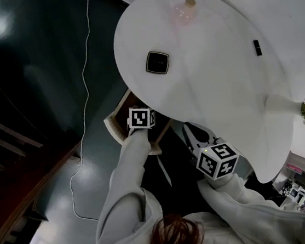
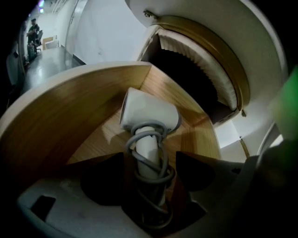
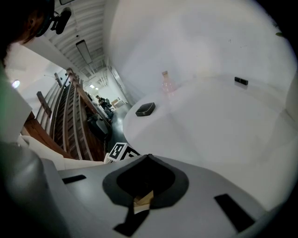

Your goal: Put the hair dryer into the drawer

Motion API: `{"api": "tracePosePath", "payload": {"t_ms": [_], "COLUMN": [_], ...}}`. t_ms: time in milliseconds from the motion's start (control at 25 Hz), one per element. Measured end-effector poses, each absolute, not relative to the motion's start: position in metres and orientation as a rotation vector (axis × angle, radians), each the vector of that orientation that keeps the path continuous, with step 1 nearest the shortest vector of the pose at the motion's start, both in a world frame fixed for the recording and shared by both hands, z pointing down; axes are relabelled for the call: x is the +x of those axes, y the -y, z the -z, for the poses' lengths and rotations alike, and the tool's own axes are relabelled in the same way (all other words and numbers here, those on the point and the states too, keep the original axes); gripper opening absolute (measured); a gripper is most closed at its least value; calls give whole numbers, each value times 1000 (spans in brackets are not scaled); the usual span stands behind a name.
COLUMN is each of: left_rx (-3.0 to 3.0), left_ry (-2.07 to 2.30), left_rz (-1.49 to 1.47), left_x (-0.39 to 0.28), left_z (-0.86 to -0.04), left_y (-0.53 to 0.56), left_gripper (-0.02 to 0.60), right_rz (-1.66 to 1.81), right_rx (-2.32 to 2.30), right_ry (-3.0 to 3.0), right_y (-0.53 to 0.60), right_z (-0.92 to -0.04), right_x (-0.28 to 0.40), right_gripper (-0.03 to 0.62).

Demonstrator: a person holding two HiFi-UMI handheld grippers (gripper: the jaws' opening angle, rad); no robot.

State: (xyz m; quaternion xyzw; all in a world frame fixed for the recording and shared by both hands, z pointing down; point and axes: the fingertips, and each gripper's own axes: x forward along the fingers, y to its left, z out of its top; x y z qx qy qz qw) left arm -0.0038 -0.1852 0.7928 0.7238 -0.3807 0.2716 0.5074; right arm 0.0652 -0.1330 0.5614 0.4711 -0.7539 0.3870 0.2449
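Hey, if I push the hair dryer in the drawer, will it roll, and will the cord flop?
The hair dryer probably won't roll: its T shape lies on the flat drawer floor. Its shell looks rigid. The cord, wound loosely round it, may slip off.

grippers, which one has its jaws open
The left gripper: its jaws stand apart either side of the hair dryer lying in the drawer. The right gripper has its jaws shut.

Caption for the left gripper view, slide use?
Left gripper open astride the cord-wrapped hair dryer lying in the wooden drawer.
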Motion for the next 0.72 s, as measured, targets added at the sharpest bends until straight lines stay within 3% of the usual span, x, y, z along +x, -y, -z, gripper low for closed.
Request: {"api": "tracePosePath", "payload": {"t_ms": [720], "left_rx": [1925], "left_ry": [1007], "left_rz": [-545], "left_x": [-13], "left_z": [-728], "left_y": [212], "left_gripper": [331], "right_rz": [-1034], "right_rx": [1188], "right_ry": [2176], "right_y": [145], "right_z": [-537], "right_x": [49], "right_gripper": [49]}}
